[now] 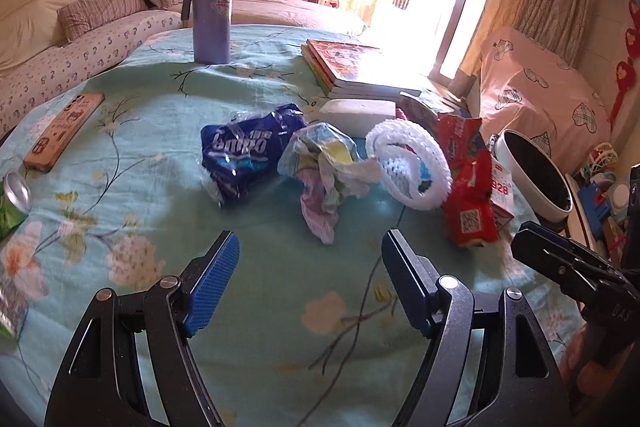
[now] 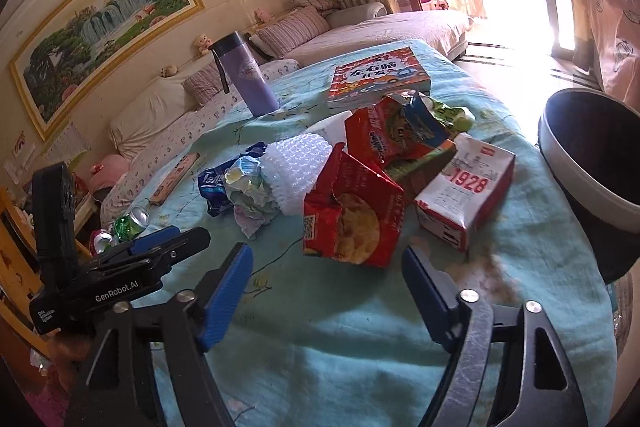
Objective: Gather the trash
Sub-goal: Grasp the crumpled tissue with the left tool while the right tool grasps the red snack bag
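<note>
Trash lies in a heap on the floral blue tablecloth [image 1: 280, 287]: a blue wrapper [image 1: 240, 155], crumpled tissue [image 1: 324, 171], white foam netting [image 1: 412, 163], a red snack bag [image 1: 468, 187] and a white-and-red carton [image 2: 468, 187]. The red bag [image 2: 356, 211], netting [image 2: 296, 167] and tissue [image 2: 250, 187] also show in the right wrist view. My left gripper [image 1: 310, 255] is open and empty, just short of the tissue. My right gripper [image 2: 326, 267] is open and empty, just short of the red bag. A dark bin [image 2: 592, 151] stands at the table's right edge.
A purple flask [image 1: 212, 7], a stack of books [image 1: 352, 67], a phone [image 1: 64, 131] and a white block [image 1: 360, 113] are on the table. Crushed cans [image 2: 128, 223] lie at the left edge. A sofa stands behind.
</note>
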`<state>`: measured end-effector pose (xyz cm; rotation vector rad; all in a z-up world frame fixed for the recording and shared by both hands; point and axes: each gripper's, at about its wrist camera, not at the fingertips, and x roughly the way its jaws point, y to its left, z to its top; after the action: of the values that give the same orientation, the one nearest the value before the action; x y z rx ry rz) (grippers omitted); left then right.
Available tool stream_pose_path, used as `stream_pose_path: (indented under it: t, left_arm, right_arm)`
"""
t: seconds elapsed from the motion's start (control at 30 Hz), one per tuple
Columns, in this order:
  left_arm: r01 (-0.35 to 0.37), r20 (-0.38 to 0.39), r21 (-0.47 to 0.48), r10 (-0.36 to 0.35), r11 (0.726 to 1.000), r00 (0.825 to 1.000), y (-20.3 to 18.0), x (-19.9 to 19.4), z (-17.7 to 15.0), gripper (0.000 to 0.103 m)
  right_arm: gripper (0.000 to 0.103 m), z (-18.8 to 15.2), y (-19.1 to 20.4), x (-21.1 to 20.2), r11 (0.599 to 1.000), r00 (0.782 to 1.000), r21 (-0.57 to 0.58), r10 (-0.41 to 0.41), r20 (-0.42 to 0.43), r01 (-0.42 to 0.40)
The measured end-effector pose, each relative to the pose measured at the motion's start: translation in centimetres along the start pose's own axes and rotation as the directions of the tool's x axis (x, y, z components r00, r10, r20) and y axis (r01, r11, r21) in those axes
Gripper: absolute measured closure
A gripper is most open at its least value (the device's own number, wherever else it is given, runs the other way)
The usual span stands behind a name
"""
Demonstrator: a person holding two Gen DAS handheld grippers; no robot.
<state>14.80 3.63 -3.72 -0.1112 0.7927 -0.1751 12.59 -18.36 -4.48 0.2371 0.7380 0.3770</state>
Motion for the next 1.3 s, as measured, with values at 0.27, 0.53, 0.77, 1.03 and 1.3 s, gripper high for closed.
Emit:
stream_pose_path:
  t: [0.27, 0.53, 0.77, 1.03, 1.3]
  left_arm:
    - [0.015, -0.075, -0.003, -0.015, 1.0, 0.997, 0.5, 5.3, 1.8, 0.06]
    - [0.062, -0.065, -0.012, -0.063, 0.998, 0.996, 0.4, 4.3, 1.2, 0.096]
    - [0.085, -0.012, -0.012, -0.086, 0.996, 0.996, -0.2, -0.7, -0.5, 0.097]
    - [0.141, 0.049, 0.052, -0.144, 0.989, 0.988, -3.5, -5.4, -0.6, 0.096]
    - [0.202, 0.02, 0.136, -0.206, 0.97, 0.978, -8.7, -5.3, -0.9, 0.096]
  right_arm:
    - [0.063, 0.9, -0.2, 4.0, 0.999, 0.999, 0.01, -0.04, -0.036, 0.041]
    - [0.087, 0.3, -0.5, 2.3, 1.0, 1.0, 0.003, 0.006, -0.021, -0.006]
    - [0.089, -0.2, -0.6, -1.3, 0.999, 0.999, 0.007, 0.043, 0.013, -0.043]
    - [0.089, -0.5, -1.4, -4.3, 0.999, 0.998, 0.016, 0.039, 0.049, -0.04]
    - [0.089, -1.0, -4.2, -6.8, 0.998, 0.997, 0.059, 0.001, 0.076, -0.006]
